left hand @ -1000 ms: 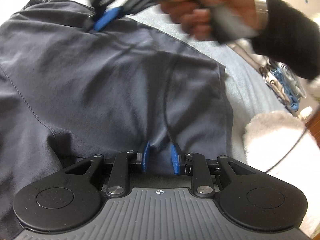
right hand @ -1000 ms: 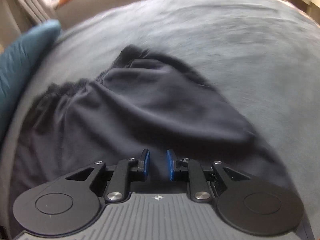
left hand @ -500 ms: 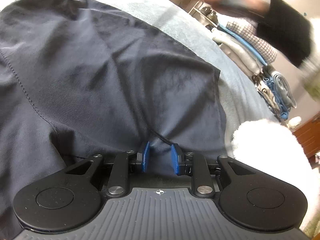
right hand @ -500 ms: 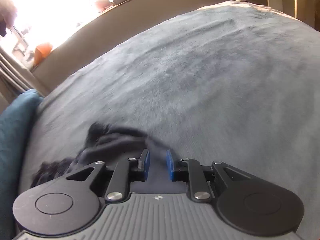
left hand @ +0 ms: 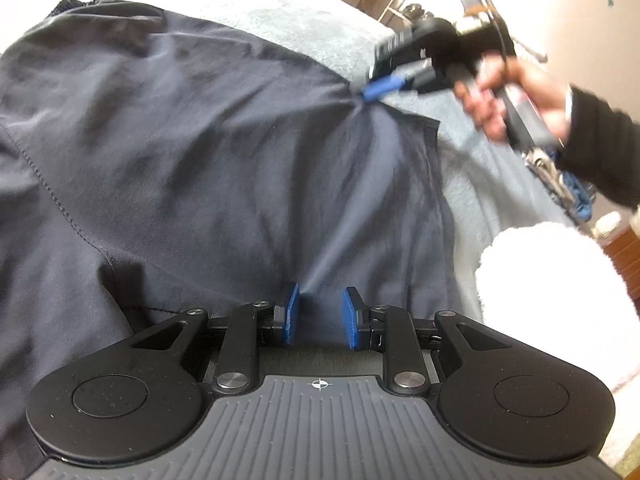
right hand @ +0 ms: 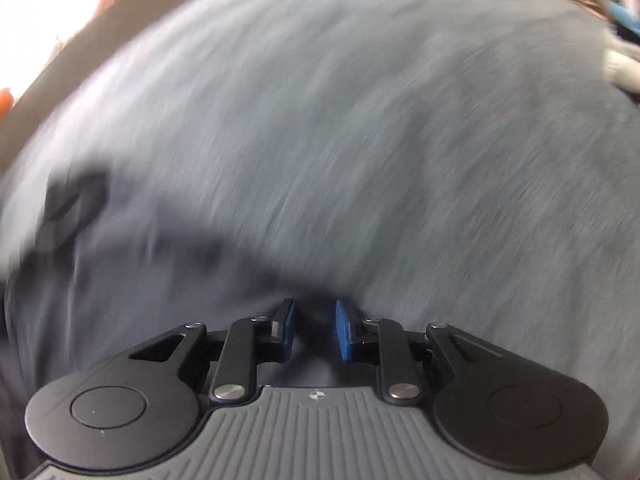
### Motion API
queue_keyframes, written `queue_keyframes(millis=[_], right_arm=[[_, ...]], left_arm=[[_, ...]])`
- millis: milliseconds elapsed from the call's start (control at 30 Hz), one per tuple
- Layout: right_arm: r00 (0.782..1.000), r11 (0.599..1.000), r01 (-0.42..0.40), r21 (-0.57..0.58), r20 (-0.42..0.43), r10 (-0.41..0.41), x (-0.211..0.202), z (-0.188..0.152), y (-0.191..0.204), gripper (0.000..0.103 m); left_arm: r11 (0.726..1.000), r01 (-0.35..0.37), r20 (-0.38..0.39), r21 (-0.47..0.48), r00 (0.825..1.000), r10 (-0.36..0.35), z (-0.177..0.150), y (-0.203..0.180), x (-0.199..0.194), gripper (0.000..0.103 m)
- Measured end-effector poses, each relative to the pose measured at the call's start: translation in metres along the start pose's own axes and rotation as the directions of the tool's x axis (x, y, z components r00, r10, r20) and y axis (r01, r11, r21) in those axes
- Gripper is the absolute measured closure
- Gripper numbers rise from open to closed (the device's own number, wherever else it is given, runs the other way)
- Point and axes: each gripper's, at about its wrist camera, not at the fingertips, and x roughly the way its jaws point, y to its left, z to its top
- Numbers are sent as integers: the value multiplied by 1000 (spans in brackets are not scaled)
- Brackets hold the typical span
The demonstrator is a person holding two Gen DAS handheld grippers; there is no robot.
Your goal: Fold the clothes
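Observation:
A dark navy garment point(left hand: 208, 152) lies spread on a grey blanket point(left hand: 320, 28). My left gripper point(left hand: 320, 314) sits at its near edge, shut on a pinch of cloth, and a taut crease runs from there to the far right. That crease ends at my right gripper point(left hand: 374, 89), held by a hand point(left hand: 508, 92), its blue tip pinching the cloth near the hem corner point(left hand: 430, 124). The right wrist view is motion-blurred. In it, the right gripper point(right hand: 314, 330) has dark garment cloth point(right hand: 160, 264) between its pads.
A white fluffy item point(left hand: 560, 304) lies on the blanket right of the garment. Stacked folded textiles point(left hand: 572, 188) and furniture stand beyond the right edge. Open grey blanket point(right hand: 400, 140) stretches ahead of the right gripper.
The right gripper has swung from the garment's far left edge over to the right near the hem corner, pulling the cloth taut. The left gripper has kept its place and grip.

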Motion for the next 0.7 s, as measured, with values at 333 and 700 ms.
queue_keyframes(millis=[333,700], right_arm=[[946,946,-324,-12,26,324,-115,-50,19,76],[832,716,-546,-436,-181,524,-131,-144,170,67]], left_arm=[[999,-46,-34,6,998,46,-8,-14,-21,80],[939,-317,-27,-137,948,316,-44,-4,-118,74]])
